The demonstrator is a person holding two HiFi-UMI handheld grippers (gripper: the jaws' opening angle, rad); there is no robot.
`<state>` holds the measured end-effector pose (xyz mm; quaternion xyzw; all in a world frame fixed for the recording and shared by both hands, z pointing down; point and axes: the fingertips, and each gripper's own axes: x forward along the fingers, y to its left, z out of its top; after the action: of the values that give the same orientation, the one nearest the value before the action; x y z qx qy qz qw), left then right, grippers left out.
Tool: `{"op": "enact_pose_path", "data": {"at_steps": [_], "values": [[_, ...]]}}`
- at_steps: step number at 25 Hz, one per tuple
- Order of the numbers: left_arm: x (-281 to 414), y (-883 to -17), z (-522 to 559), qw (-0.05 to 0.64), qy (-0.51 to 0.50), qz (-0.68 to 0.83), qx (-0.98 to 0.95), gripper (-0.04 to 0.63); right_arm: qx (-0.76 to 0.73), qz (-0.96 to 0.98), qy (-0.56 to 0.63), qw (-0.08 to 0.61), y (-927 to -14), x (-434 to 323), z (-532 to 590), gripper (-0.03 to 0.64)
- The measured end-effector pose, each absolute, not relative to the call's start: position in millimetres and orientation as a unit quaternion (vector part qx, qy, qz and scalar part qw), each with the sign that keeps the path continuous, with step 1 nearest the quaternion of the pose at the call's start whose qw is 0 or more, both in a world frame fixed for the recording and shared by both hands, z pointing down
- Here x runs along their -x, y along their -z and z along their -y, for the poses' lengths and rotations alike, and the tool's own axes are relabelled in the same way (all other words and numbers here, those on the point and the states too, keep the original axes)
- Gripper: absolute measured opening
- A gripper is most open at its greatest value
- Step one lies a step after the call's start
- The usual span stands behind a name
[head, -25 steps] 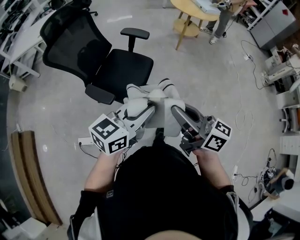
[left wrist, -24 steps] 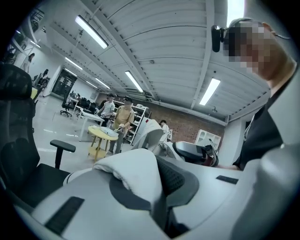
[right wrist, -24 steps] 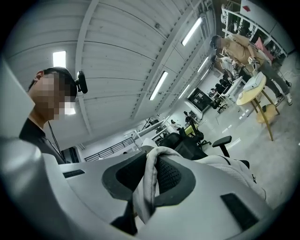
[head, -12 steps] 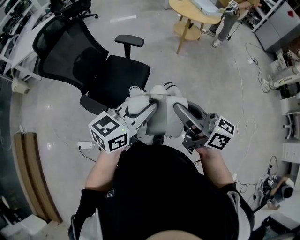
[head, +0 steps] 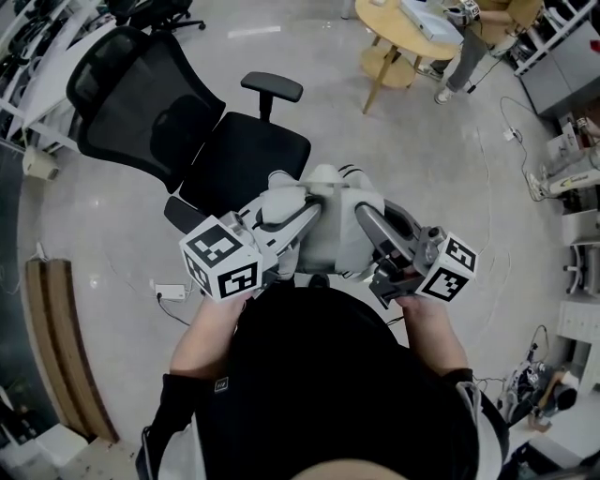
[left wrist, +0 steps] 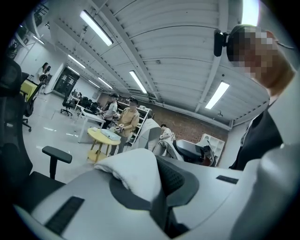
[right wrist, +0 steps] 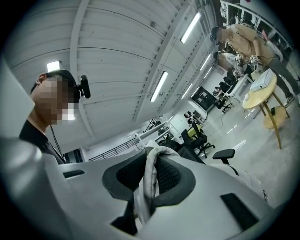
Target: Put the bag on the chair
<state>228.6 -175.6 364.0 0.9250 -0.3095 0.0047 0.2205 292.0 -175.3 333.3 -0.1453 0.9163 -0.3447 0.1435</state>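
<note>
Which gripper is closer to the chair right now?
Left. The left gripper is just off the chair seat's edge; the right gripper is across the bag, farther away. Both grip the bag.

The head camera sits above the person and looks steeply down past the dark torso onto the left gripper (head: 309, 204), the right gripper (head: 364, 214), the white bag (head: 333, 239) near between them and the black chair (head: 248, 155) just beyond, to the left. Each gripper camera rides close behind its own jaws, looking along them, with ceiling filling its upper half. All three views share the bag, the chair's armrest (head: 272, 87) and the far round table (head: 403, 28).
</note>
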Motion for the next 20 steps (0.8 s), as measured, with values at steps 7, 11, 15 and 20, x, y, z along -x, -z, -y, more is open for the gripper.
{"op": "enact_pose_path", "data": {"at_steps": [7, 11, 15, 20], "values": [[-171.1, -358.4, 226.3, 0.167, -0.039, 0.311, -0.935, 0.034, 0.152, -0.918, 0.336, 0.146, -326.0, -233.3, 229.3, 0.069], [-130.1, -352.1, 250.5, 0.148, -0.040, 0.321, -0.935, 0.034, 0.142, -0.924, 0.324, 0.147, -320.6, -193.0, 254.4, 0.069], [-78.9, -353.5, 281.2, 0.140, -0.035, 0.333, -0.932, 0.034, 0.132, -0.928, 0.316, 0.143, -323.8, -142.5, 286.3, 0.069], [-27.0, -349.4, 311.9, 0.146, -0.034, 0.356, -0.922, 0.034, 0.117, -0.928, 0.328, 0.129, -321.7, -90.8, 318.4, 0.069]]}}
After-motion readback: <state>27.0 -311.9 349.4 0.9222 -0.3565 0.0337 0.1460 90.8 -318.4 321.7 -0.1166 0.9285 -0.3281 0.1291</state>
